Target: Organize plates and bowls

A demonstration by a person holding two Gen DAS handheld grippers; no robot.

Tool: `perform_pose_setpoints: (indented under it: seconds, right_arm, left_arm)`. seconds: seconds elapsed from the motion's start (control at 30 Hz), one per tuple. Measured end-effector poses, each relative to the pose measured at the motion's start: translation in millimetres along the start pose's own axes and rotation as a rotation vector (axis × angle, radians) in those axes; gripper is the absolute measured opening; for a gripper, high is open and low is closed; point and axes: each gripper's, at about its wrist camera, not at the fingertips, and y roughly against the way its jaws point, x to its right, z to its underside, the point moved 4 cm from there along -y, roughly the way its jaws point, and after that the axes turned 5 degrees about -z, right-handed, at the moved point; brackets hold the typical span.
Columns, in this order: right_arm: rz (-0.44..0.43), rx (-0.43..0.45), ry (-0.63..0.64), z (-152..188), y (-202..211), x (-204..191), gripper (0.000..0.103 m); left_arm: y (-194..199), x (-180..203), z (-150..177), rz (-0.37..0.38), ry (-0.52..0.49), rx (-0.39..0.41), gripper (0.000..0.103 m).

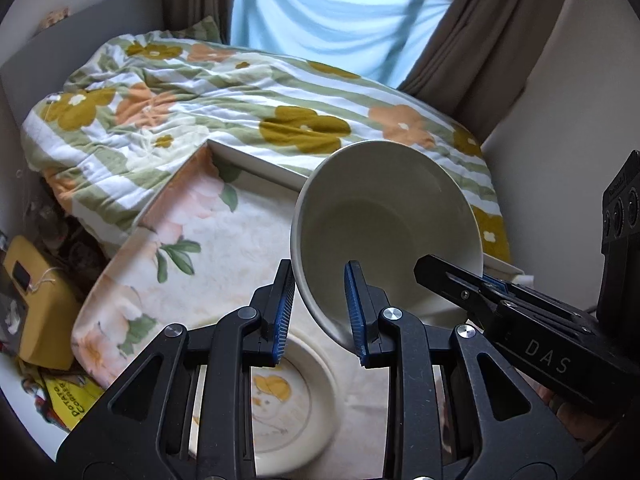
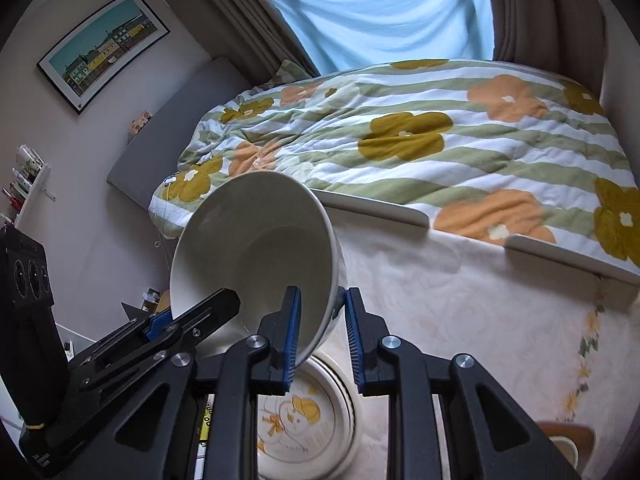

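Observation:
A plain cream bowl is held tilted in the air, its mouth facing the cameras; it also shows in the right wrist view. My left gripper straddles its lower left rim, one pad outside and one inside the wall. My right gripper straddles the opposite rim and shows from the side in the left wrist view. Below lies a cream plate with a yellow cartoon figure, also seen in the right wrist view.
The plate lies on a table with a cream floral cloth. Behind it is a bed with a flowered duvet. A yellow box and clutter sit at the left. A cup is at the lower right.

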Motion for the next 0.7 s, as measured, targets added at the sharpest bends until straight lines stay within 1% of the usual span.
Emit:
perform_pose_setpoints:
  seconds: [0.07, 0.1, 0.13, 0.2, 0.23, 0.43, 0.53, 0.63, 0.67, 0.7]
  right_arm:
    - [0.018, 0.014, -0.012, 16, 25, 10, 0.021]
    - [0.038, 0.027, -0.027, 33, 48, 22, 0.021]
    - [0.038, 0.027, -0.027, 33, 48, 22, 0.021]
    - [0.066, 0.039, -0.053, 56, 78, 42, 0.021]
    - [0.066, 0.039, -0.053, 56, 78, 42, 0.021]
    - [0.121, 0.046, -0.124, 100, 114, 79, 0.021]
    - [0.155, 0.041, -0.167, 118, 123, 97, 0.021]
    - [0.192, 0.034, -0.226, 137, 126, 117, 0.021]
    - [0.192, 0.034, -0.226, 137, 126, 117, 0.021]
    - [0.201, 0.027, -0.258, 145, 127, 126, 0.021]
  left_arm:
    - [11, 23, 20, 0.018, -0.021, -0.007, 0.023]
    - [15, 32, 29, 0.029, -0.028, -0.012, 0.023]
    - [20, 43, 39, 0.039, -0.036, -0.017, 0.023]
    - [26, 66, 59, 0.063, -0.052, -0.034, 0.023]
    - [28, 75, 67, 0.071, -0.061, -0.043, 0.023]
    - [24, 129, 115, 0.133, -0.136, -0.131, 0.023]
    - [17, 151, 131, 0.153, -0.185, -0.172, 0.023]
    - [5, 167, 143, 0.177, -0.225, -0.219, 0.023]
    - [1, 171, 145, 0.18, -0.238, -0.234, 0.023]
    - [-3, 174, 148, 0.183, -0.249, -0.247, 0.023]
